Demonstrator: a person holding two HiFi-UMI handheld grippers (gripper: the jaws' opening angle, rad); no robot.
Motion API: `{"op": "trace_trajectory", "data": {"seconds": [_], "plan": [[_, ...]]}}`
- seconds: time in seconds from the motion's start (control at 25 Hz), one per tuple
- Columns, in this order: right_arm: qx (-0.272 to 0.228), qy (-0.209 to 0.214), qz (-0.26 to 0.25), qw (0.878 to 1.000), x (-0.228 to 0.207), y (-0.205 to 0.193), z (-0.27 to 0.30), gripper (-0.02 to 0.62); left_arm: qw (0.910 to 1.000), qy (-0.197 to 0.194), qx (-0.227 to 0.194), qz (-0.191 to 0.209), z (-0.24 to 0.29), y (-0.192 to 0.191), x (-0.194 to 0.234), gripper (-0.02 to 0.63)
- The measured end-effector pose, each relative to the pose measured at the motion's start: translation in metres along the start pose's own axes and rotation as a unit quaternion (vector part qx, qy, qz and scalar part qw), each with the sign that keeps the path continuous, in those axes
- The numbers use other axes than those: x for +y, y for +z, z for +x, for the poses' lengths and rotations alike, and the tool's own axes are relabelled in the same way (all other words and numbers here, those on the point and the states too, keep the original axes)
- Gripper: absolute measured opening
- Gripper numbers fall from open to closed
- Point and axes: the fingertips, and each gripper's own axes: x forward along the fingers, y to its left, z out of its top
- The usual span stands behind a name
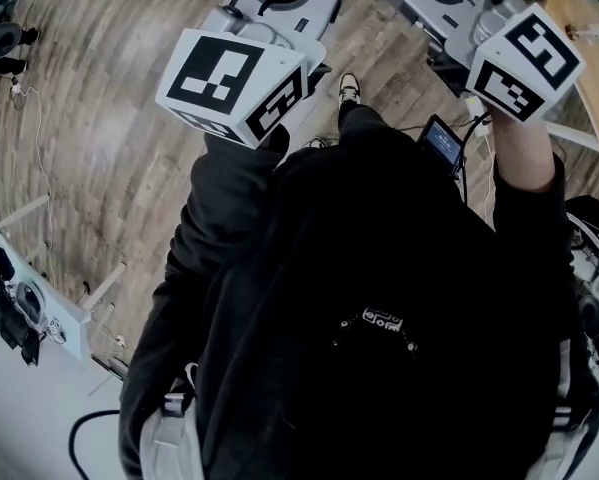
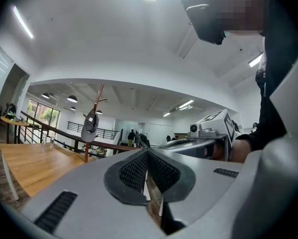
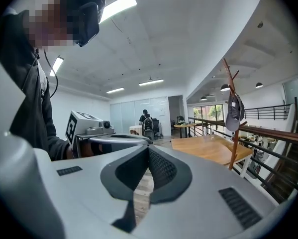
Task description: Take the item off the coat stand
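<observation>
Aim for the grey cap (image 3: 234, 112) hanging from an upper arm of the wooden coat stand (image 3: 232, 151): well beyond the jaw tips and off to their right in the right gripper view, off to their left in the left gripper view. Note the stand rising beside a wooden table (image 3: 208, 151), with a railing (image 3: 278, 133) behind it. Read both tools as empty: right gripper (image 3: 149, 149) with ribbed pads pressed together on nothing, left gripper (image 2: 148, 151) likewise closed on nothing, the pair held side by side and roughly level. Judge the step as the approach, with no contact made yet. Close the gap first, bringing the cap straight ahead of one pair of jaws rather than off to one side. Spread those jaws before arriving, not at the cap itself. Pinch the brim or the crown's lower edge, probably stiffer than the loose cloth. Lift up and off the arm's tip rather than tugging sideways, to avoid rocking the slender stand. Hold the spare gripper ready near the pole for steadying if needed
</observation>
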Motion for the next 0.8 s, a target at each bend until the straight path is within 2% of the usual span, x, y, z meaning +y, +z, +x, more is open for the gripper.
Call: {"op": "trace_trajectory", "data": {"seconds": [0.6, 0.8], "plan": [[-0.004, 0.031, -0.02, 0.999, -0.134, 0.03, 0.01, 0.017, 0.9995, 0.029, -0.009, 0.012, 0.12, 0.021, 0.062, 0.005], [0.0, 0.048, -0.036, 0.998, -0.154, 0.045, 0.002, 0.017, 0.9994, 0.029, -0.008, 0.017, 0.143, 0.037, 0.064, 0.005]]}}
